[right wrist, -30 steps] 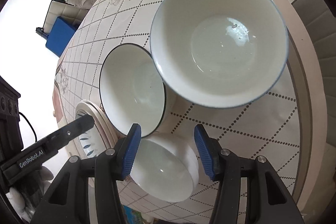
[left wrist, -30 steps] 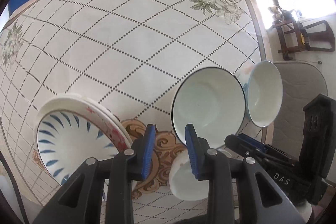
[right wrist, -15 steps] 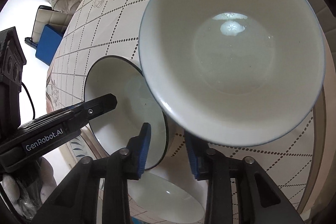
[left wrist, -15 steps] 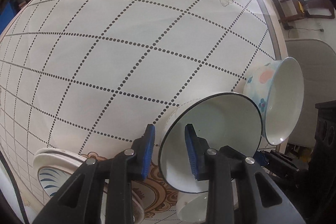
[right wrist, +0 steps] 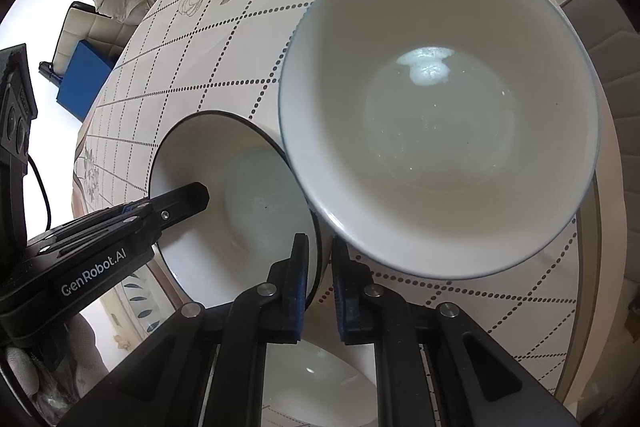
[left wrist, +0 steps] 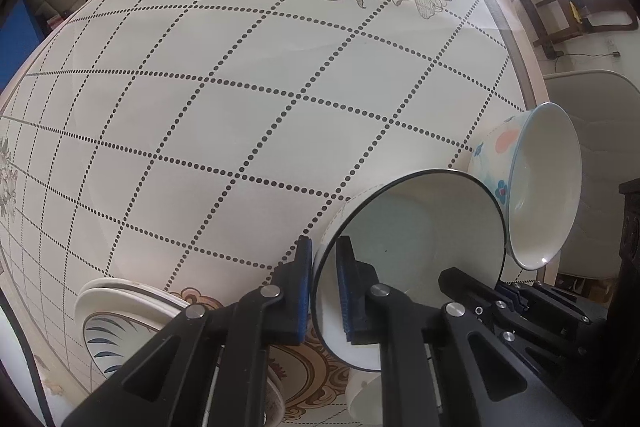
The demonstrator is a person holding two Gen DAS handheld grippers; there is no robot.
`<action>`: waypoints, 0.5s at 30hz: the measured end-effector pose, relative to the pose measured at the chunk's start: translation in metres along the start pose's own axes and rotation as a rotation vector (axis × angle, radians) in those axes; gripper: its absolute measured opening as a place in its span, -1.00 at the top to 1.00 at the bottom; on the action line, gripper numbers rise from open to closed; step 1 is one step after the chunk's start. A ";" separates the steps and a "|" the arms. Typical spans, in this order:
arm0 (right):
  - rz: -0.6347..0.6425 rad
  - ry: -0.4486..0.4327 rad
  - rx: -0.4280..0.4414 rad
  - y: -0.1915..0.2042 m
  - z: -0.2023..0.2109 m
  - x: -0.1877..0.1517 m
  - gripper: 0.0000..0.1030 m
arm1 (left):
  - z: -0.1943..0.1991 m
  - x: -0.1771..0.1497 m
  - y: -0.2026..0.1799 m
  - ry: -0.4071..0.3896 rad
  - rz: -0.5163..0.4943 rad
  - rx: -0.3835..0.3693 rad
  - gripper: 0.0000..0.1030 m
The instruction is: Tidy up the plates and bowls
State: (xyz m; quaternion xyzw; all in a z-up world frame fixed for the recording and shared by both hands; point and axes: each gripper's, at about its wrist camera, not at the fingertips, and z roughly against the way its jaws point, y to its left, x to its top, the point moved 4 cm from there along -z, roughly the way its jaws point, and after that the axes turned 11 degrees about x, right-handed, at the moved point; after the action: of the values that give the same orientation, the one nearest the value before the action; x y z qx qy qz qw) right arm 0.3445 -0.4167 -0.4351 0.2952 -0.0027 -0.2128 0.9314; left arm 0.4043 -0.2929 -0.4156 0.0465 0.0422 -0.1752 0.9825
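A white bowl with a black rim stands on the table, and both grippers are on its rim. My left gripper points straight down, its jaws closing with the blue pads pressed on the bowl's wall. In the right wrist view the same black-rimmed bowl has its opposite rim between the pads of my right gripper, whose jaws are also closing on it. A bigger floral bowl with a blue rim sits right beside it, also visible as the floral bowl.
A stack of plates, the top one with blue leaf marks, lies at the lower left. A small plain white bowl sits below my right gripper. The table's edge runs close behind the floral bowl, with a chair beyond.
Both grippers came down onto the black-rimmed bowl. The right one left the small white bowl and narrowed from wide open onto the rim; the left one closed on the opposite side.
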 end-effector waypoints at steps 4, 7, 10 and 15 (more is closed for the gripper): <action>0.022 -0.010 -0.009 0.007 0.005 0.000 0.76 | 0.011 0.000 -0.002 -0.015 0.010 -0.002 0.80; 0.024 -0.013 0.001 0.010 0.010 -0.001 0.76 | 0.023 -0.006 0.005 -0.031 0.012 -0.003 0.81; 0.033 -0.021 0.007 0.008 0.021 -0.003 0.77 | 0.035 -0.011 0.004 -0.048 0.013 -0.002 0.80; 0.042 -0.043 0.019 0.017 0.039 -0.008 0.77 | 0.052 -0.020 0.008 -0.060 0.005 -0.019 0.80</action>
State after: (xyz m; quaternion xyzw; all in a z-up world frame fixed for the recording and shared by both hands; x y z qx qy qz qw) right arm 0.3391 -0.4225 -0.3928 0.2993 -0.0309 -0.1995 0.9325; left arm 0.3919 -0.2845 -0.3612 0.0317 0.0141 -0.1738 0.9842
